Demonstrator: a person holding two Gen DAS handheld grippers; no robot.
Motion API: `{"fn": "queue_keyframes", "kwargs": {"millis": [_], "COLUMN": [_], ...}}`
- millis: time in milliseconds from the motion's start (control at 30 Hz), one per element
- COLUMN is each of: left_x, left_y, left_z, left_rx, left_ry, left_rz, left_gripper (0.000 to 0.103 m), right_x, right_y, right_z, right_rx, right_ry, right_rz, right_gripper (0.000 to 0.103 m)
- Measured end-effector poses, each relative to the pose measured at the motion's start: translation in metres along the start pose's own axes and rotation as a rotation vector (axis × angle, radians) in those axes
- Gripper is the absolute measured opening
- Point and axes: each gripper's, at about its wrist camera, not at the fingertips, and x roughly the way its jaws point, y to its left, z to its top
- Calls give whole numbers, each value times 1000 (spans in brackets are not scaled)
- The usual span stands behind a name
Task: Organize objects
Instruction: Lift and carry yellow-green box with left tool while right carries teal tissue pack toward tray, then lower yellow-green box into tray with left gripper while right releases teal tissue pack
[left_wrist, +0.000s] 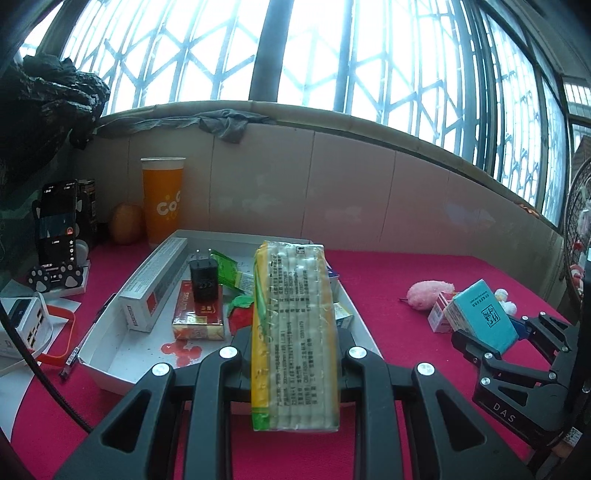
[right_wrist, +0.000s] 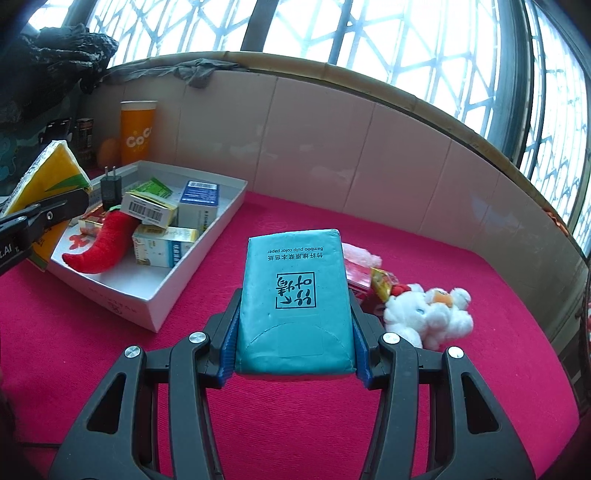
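My left gripper (left_wrist: 293, 354) is shut on a yellow and clear tissue pack (left_wrist: 295, 332), held upright on its edge over the near end of the white tray (left_wrist: 110, 373). The same yellow tissue pack (right_wrist: 51, 177) shows at the left of the right wrist view, above the tray (right_wrist: 162, 299). My right gripper (right_wrist: 291, 325) is shut on a teal tissue pack (right_wrist: 295, 295), held above the red cloth to the right of the tray. From the left wrist view the teal pack (left_wrist: 484, 317) and right gripper (left_wrist: 491, 343) appear at the far right.
The tray holds boxes, a black charger (left_wrist: 203, 277), a cigarette pack (left_wrist: 199, 314) and a red chili plush (right_wrist: 103, 243). A white plush (right_wrist: 428, 314), a pink plush (left_wrist: 428, 293) and small boxes lie on the red cloth at right. An orange cup (left_wrist: 162, 199), an orange fruit and a phone stand (left_wrist: 55, 236) stand at back left.
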Motion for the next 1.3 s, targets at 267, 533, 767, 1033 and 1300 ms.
{"fn": "queue_keyframes", "kwargs": {"millis": [267, 533, 767, 1033, 1300], "left_x": [-13, -15, -19, -23, -11], "left_y": [16, 36, 53, 64, 70], "left_z": [5, 16, 30, 42, 54], "left_rx": [-1, -27, -25, -16, -2], "left_ry": [1, 6, -4, -6, 30], "left_rz": [54, 131, 194, 227, 232], "left_gripper": [23, 23, 23, 23, 23], "right_x": [1, -1, 5, 6, 11], "right_y": [19, 31, 27, 30, 29], "right_z": [9, 29, 51, 65, 71], "right_rx": [30, 61, 156, 195, 200], "right_ry": [-26, -71, -76, -82, -62], "right_rz": [91, 189, 255, 283, 290], "right_gripper": [49, 49, 49, 49, 49]}}
